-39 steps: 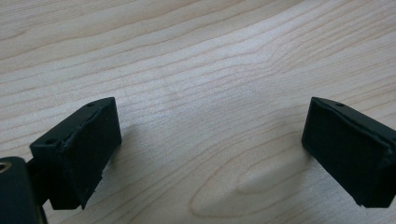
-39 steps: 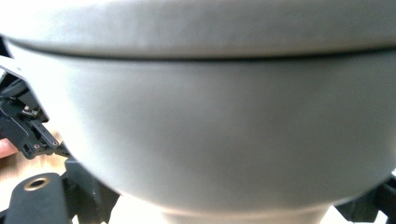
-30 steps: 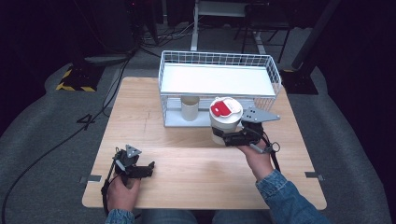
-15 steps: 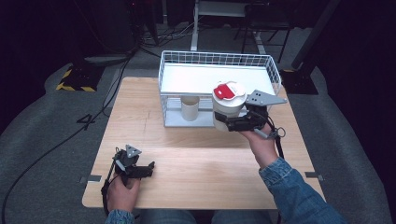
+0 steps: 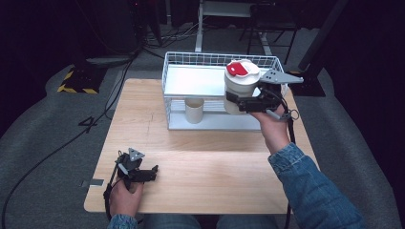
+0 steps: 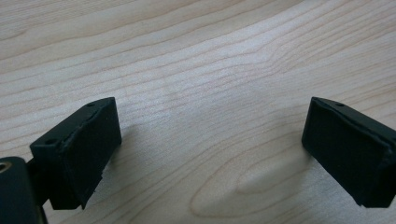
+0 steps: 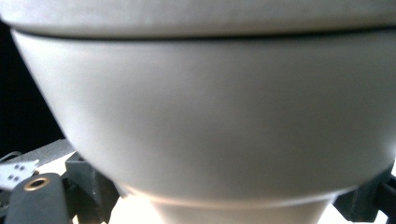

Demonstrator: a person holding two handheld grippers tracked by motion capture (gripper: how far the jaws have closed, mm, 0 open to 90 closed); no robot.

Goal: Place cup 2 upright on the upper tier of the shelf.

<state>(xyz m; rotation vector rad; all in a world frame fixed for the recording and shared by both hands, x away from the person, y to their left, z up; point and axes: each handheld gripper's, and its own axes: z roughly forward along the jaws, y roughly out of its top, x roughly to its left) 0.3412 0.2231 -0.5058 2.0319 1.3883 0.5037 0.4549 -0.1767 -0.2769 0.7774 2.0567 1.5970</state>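
White lidded cup (image 5: 241, 86) is held raised over the wire rack's (image 5: 191, 81) top shelf, clamped at mid-wall by the right gripper (image 5: 241, 102). Likely light, smooth, crushable; a gentle grasp below the lid is advised. Left gripper (image 5: 152, 172) rests released on the bench (image 5: 210, 167).

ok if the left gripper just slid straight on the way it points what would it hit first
Probably nothing: the left gripper points right, low over the bare wooden table, jaws open and empty, and that line looks free to the table's right edge.
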